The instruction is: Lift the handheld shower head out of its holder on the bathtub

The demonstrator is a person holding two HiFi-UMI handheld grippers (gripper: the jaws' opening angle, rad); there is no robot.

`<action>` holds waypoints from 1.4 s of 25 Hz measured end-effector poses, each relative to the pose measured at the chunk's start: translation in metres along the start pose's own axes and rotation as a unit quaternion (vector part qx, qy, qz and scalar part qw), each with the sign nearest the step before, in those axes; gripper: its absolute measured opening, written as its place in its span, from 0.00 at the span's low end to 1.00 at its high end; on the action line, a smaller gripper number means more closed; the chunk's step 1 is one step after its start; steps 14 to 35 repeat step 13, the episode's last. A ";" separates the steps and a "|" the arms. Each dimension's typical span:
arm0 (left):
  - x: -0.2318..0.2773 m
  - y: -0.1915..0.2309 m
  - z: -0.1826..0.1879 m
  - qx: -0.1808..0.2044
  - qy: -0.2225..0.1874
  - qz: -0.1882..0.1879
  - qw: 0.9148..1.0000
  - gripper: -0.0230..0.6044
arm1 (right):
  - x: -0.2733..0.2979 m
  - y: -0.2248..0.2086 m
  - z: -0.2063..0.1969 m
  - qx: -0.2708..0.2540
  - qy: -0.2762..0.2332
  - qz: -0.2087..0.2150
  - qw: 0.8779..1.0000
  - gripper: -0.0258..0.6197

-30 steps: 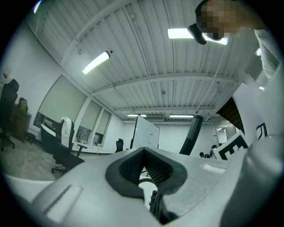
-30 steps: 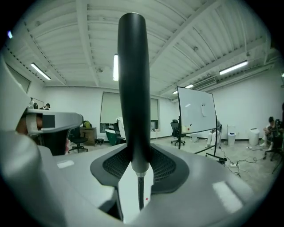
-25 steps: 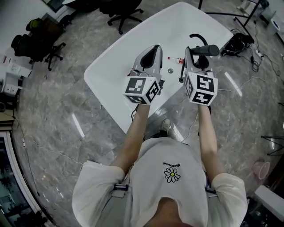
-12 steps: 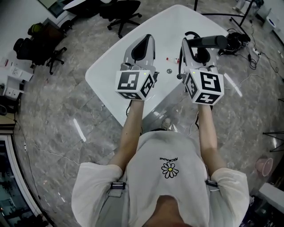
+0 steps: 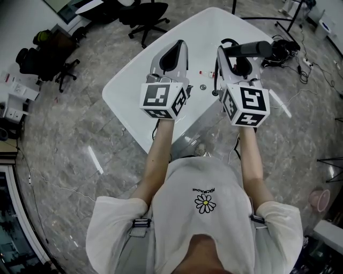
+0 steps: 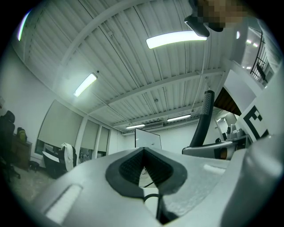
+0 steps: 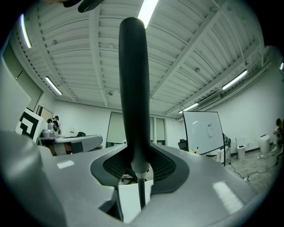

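Note:
The white bathtub [image 5: 134,91] lies below me in the head view. My right gripper [image 5: 229,53] points upward and is shut on the black handheld shower head [image 5: 247,50], which sticks out to the right above the tub. In the right gripper view the dark handle [image 7: 134,88] stands up between the pads of the right gripper [image 7: 138,170], with the hose [image 7: 141,193] running down from it. My left gripper [image 5: 179,49] is held beside it, shut and empty. The left gripper view shows its closed pads [image 6: 128,170] and the shower head [image 6: 202,119] off to the right. The holder is hidden.
A round metal fitting [image 5: 204,86] and a small red-and-white item [image 5: 203,71] sit on the tub rim. Office chairs [image 5: 146,13] stand behind the tub, black bags [image 5: 37,51] at left, cables [image 5: 301,60] at right, and a pink bucket [image 5: 319,199] at lower right.
Both grippers have risen toward the head camera, the right one carrying the shower head with it. Over the last half second almost nothing moved.

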State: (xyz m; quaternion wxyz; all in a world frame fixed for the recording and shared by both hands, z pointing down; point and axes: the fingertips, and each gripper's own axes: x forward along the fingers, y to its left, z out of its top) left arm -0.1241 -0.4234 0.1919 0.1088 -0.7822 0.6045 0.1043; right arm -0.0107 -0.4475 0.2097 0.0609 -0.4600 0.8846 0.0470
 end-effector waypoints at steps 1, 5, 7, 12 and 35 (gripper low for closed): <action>0.001 0.001 0.001 -0.001 0.000 0.000 1.000 0.04 | 0.000 0.000 0.001 -0.001 0.000 0.000 1.000 0.28; 0.007 0.003 0.003 -0.004 -0.002 0.001 1.000 0.04 | 0.004 -0.002 0.004 -0.005 0.000 0.001 1.000 0.28; 0.009 0.001 0.002 -0.003 -0.002 -0.002 1.000 0.04 | 0.004 -0.003 0.004 -0.004 -0.001 0.000 1.000 0.28; 0.010 -0.001 -0.001 -0.003 -0.004 -0.005 1.000 0.04 | 0.003 -0.003 0.003 -0.004 -0.005 0.000 1.000 0.28; 0.011 0.000 -0.001 -0.003 -0.004 -0.005 1.000 0.04 | 0.003 -0.003 0.002 -0.005 -0.006 0.000 1.000 0.28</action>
